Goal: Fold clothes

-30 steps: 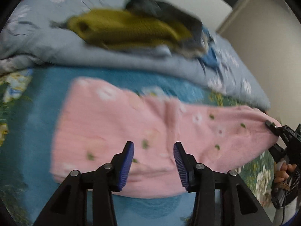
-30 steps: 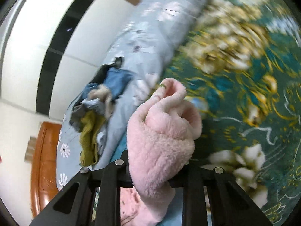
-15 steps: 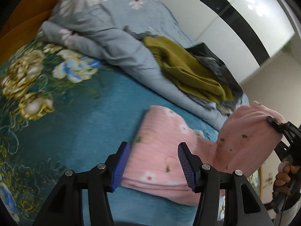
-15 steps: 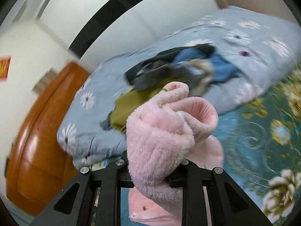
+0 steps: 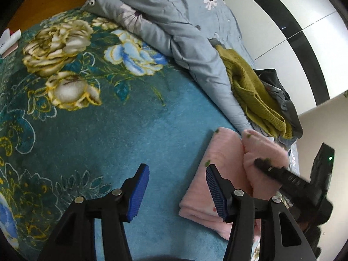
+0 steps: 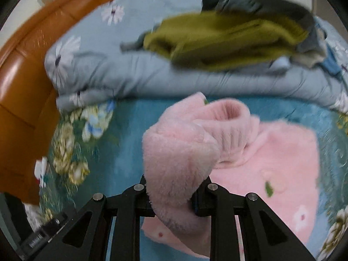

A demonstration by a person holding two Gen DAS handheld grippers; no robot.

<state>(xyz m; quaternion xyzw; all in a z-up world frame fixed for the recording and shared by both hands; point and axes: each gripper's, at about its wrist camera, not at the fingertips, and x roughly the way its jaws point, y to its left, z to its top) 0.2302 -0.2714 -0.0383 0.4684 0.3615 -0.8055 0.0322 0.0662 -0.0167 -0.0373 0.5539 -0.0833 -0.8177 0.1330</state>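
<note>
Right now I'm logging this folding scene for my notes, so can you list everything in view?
pink fleece garment: one, pink with small flowers, partly folded on the blanket, one end lifted.
olive knit sweater: one, olive green, atop the duvet.
dark grey clothes: a heap, count unclear, beside the sweater.
blue garment: one, blue, at the heap's edge.
duvet: one, grey-blue with white daisies, bunched behind.
blanket: one, teal with flowers, covering the bed.
headboard: one, orange-brown wood.
left tongs: open, empty.
right tongs: shut on the pink fleece garment.
</note>
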